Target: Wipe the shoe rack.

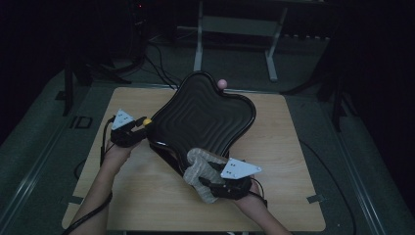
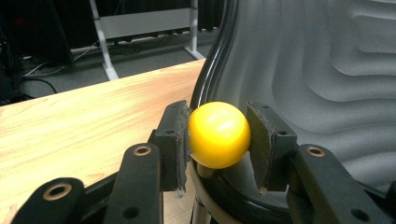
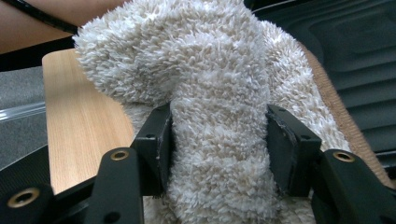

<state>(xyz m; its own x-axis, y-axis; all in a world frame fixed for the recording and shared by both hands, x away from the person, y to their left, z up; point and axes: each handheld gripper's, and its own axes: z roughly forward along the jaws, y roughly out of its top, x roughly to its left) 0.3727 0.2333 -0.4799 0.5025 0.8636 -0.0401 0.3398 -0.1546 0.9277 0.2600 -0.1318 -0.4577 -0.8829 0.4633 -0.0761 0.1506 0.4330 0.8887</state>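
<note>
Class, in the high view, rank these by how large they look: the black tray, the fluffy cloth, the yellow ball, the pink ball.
1. black tray
2. fluffy cloth
3. yellow ball and pink ball: both tiny and alike, so no ranking between them.

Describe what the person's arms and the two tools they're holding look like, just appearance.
Both tools are black, with two blocky jaws each, faced with worn dark pads and pinned by brass-coloured rivets. The left tool and right tool each carry a pale grey three-cornered plate with small dark dots. A black cable trails along the left forearm; another loops behind the right hand. Both forearms are bare, with no sleeves or gloves.
</note>
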